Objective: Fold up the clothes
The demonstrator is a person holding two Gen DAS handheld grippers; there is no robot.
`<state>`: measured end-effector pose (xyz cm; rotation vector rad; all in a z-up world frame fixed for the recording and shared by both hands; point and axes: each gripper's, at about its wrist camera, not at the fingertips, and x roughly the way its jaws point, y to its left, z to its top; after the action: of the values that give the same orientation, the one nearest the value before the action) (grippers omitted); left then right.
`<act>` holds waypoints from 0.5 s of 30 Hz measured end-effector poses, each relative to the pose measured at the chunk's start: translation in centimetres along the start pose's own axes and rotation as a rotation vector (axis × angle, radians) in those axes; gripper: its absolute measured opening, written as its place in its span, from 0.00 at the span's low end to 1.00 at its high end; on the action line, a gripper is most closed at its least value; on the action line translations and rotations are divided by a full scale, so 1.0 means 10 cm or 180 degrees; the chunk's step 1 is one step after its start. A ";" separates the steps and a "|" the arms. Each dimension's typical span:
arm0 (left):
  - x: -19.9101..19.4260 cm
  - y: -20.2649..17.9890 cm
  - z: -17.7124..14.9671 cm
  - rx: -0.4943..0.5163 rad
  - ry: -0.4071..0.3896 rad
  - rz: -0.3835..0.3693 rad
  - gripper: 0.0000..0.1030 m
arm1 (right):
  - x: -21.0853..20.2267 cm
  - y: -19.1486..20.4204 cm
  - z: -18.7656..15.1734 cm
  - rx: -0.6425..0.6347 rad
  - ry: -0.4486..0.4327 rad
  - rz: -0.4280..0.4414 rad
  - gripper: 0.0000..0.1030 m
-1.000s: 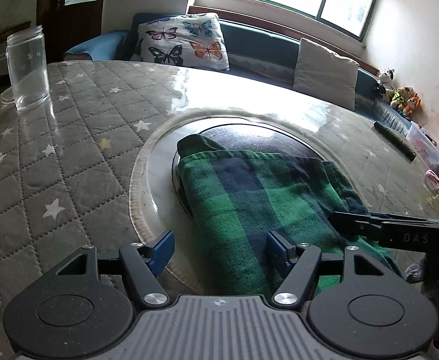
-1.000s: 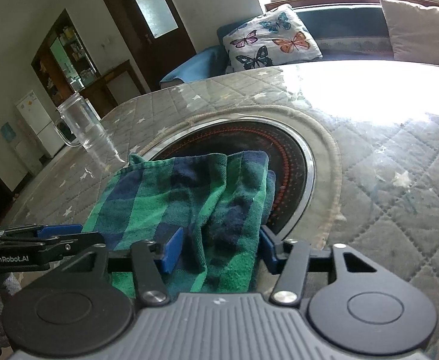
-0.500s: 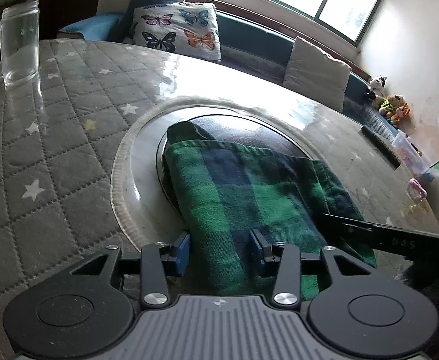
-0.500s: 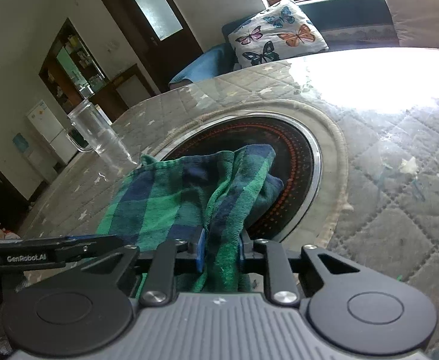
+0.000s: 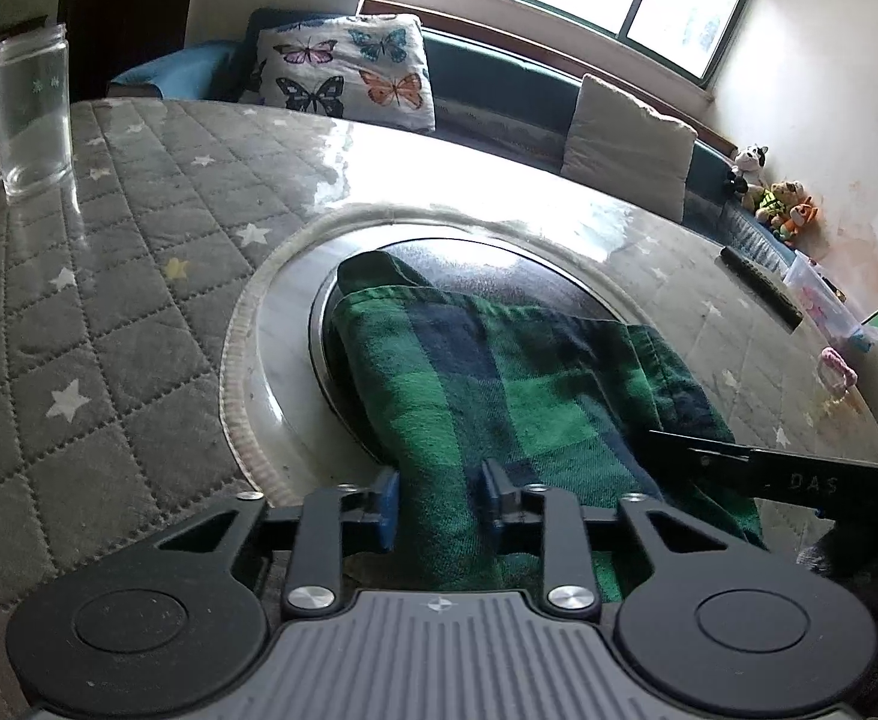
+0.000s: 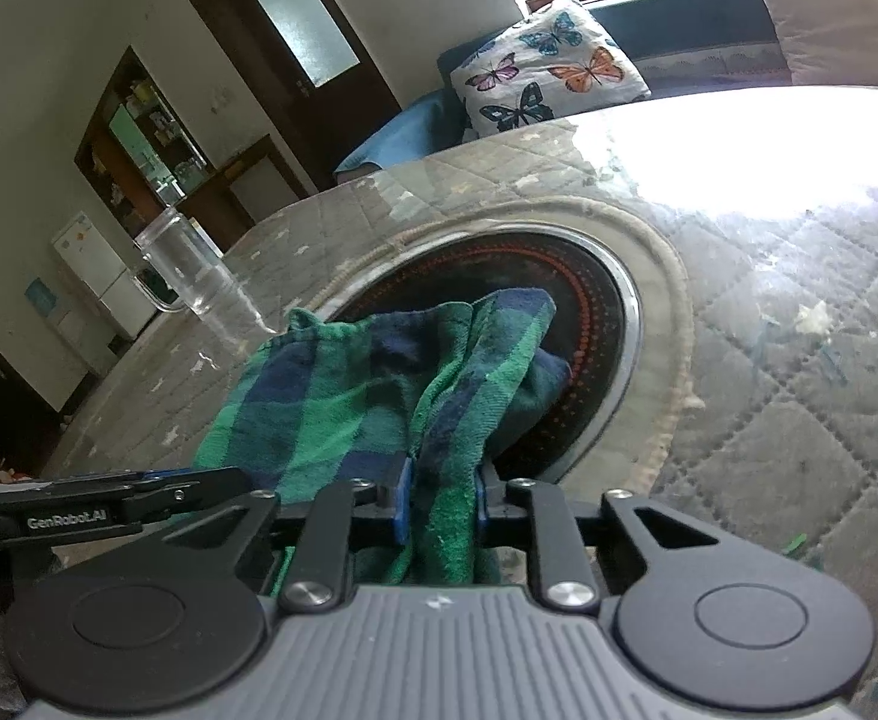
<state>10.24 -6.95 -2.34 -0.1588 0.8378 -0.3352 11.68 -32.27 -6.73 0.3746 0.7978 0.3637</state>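
Note:
A green and navy plaid cloth (image 5: 499,384) lies folded over the round dark insert (image 5: 487,264) in the middle of the table. My left gripper (image 5: 439,501) is shut on the cloth's near left edge. My right gripper (image 6: 442,501) is shut on a bunched fold of the same cloth (image 6: 378,384) at its near right side. Each gripper shows at the side of the other's view: the right one (image 5: 757,468) and the left one (image 6: 108,507).
A grey quilted star-print cover under glass (image 5: 108,312) tops the table. A clear glass mug (image 5: 30,114) stands at the far left. A dark remote (image 5: 760,285) and a plastic box (image 5: 823,300) lie at the far right. A sofa with cushions (image 5: 348,75) is behind.
Both grippers went from open to shut on the cloth's near edge. The cloth's right side has bunched and risen a little.

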 end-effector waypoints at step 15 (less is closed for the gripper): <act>-0.74 0.68 -0.03 -0.0263 -0.0391 0.0335 0.19 | 0.29 0.97 0.20 -0.0439 0.0129 0.0280 0.14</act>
<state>6.96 1.98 0.82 -0.2093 0.7358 -0.1902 13.40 -22.88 -2.87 0.2745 0.7925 0.5071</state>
